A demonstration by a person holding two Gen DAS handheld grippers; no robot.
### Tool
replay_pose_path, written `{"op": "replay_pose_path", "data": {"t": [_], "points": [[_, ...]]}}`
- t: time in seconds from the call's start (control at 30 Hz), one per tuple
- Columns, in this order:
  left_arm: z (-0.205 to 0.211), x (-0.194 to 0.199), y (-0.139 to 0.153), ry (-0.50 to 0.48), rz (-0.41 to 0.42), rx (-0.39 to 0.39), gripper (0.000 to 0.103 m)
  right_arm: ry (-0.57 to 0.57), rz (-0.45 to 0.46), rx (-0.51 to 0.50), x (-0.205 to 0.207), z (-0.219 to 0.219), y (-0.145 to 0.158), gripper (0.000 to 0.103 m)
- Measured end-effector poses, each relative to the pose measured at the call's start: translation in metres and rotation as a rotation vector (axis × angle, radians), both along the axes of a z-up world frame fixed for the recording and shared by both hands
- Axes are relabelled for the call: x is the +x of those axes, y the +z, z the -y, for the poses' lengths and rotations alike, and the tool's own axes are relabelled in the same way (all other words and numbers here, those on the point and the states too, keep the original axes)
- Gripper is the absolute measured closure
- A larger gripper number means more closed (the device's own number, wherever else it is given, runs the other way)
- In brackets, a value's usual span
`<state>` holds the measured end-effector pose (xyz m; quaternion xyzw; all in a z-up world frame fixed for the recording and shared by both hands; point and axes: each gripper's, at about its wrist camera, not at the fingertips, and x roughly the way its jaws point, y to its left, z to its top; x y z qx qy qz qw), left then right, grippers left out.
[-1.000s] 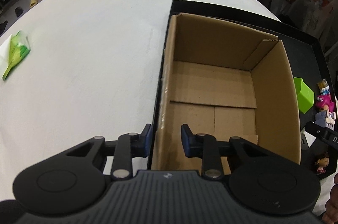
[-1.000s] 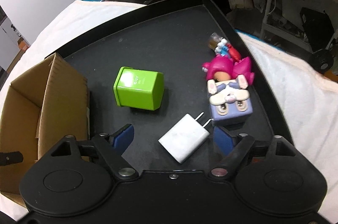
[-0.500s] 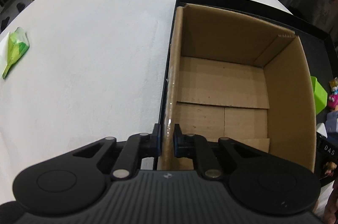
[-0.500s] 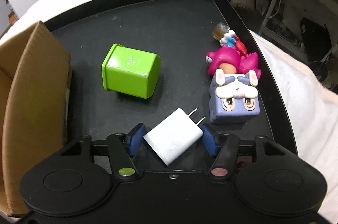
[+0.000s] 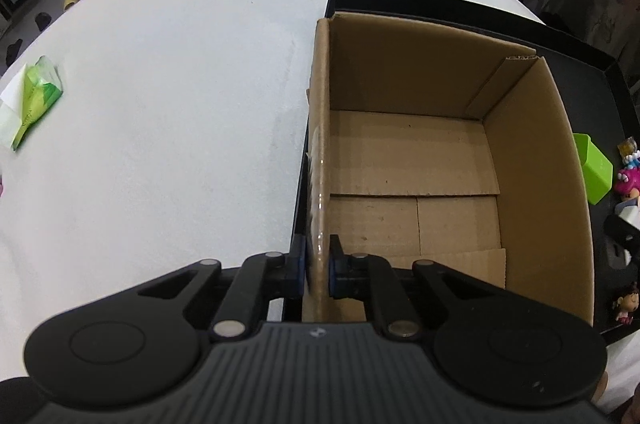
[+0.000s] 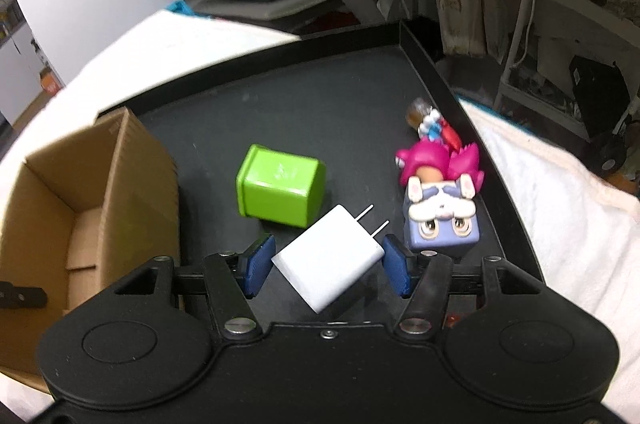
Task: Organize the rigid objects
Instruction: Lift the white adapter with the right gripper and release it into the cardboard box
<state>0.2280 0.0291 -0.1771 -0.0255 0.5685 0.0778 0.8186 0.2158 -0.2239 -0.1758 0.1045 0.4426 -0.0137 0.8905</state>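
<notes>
**A:** What is the right gripper [image 6: 326,266] doing?

**B:** Its fingers are closed on the white charger [image 6: 329,260], one blue pad on each side. The charger looks lifted off the black tray [image 6: 340,103], with its prongs pointing away.

**A:** And the left gripper [image 5: 317,270]?

**B:** It pinches the near wall of the cardboard box [image 5: 536,183]. That keeps the box from sliding.

**A:** So how do we do this well?

**B:** Squeeze firmly, because the charger sits crooked and could twist out. Go up, over the box wall, then let go low inside.

**A:** Is there room?

**B:** Yes, the box is empty and open on top. The green cube [image 6: 280,189] is just ahead and the purple bunny block [image 6: 442,224] sits close on the right, so don't bump them.
</notes>
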Motion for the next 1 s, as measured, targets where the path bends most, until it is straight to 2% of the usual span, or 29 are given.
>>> {"op": "replay_pose_path", "data": {"t": [0.6,1.0], "points": [[0.007,-0.007,0.008,-0.003,0.023,0.027,0.093,0.070,0.194,0.068,-0.019,-0.021,0.047,0.046],[-0.001,-0.002,0.010,-0.013,0.009,-0.012,0.091,0.134,0.272,0.068,-0.015,-0.054,0.068,0.046]]}}
